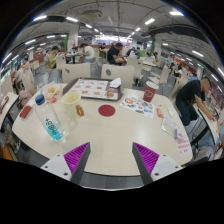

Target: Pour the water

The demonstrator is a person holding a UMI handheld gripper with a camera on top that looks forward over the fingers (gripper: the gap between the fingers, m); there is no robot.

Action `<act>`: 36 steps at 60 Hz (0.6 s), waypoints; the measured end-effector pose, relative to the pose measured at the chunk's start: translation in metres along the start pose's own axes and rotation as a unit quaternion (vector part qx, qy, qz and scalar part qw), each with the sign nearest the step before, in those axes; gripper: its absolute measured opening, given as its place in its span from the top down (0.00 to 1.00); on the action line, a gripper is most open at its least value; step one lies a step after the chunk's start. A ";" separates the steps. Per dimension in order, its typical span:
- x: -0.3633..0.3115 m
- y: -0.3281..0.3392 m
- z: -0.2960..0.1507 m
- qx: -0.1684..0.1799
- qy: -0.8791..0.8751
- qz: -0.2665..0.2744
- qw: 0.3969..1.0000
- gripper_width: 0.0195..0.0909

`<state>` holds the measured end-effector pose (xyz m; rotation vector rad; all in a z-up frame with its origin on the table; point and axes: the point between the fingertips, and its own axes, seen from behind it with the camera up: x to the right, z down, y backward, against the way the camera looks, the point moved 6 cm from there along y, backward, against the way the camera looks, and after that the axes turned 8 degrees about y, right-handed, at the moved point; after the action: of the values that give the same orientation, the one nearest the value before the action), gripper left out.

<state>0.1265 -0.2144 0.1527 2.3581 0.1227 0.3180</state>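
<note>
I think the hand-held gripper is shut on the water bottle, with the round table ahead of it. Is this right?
Not quite. The gripper view shows the hand-held gripper open and empty; the water bottle stands on the round table, ahead of the fingers.

- We see a brightly, evenly lit hall; rows of ceiling lights (100, 20) shine from above.
- We note pale glare on the desk (110, 125) and only soft, faint shadows under the things on it.
- We find strong fisheye bending toward the rim, where distant figures turn small and blurred.
</note>
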 end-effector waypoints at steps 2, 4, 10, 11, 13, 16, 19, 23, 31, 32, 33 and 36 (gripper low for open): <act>-0.003 0.000 0.006 -0.007 0.002 0.002 1.000 0.08; -0.008 0.002 0.015 -0.015 0.004 0.004 1.000 0.08; -0.030 0.011 0.035 -0.030 0.005 0.008 0.999 0.08; -0.034 0.013 0.039 -0.033 0.006 0.007 0.999 0.08; -0.044 0.018 0.045 -0.035 0.006 0.005 0.999 0.08; -0.057 0.023 0.052 -0.036 0.004 0.004 0.999 0.07; -0.073 0.026 0.058 -0.036 0.003 0.000 0.999 0.08; -0.096 0.028 0.059 -0.027 -0.003 -0.007 1.000 0.08; -0.146 0.023 0.037 0.015 -0.012 -0.031 0.999 0.08; -0.153 0.021 0.032 0.020 -0.013 -0.034 0.999 0.08; -0.159 0.020 0.027 0.027 -0.013 -0.037 0.999 0.08; -0.174 0.011 0.011 0.051 -0.020 -0.038 0.998 0.08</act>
<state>-0.0387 -0.2610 0.1197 2.4512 0.2140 0.2331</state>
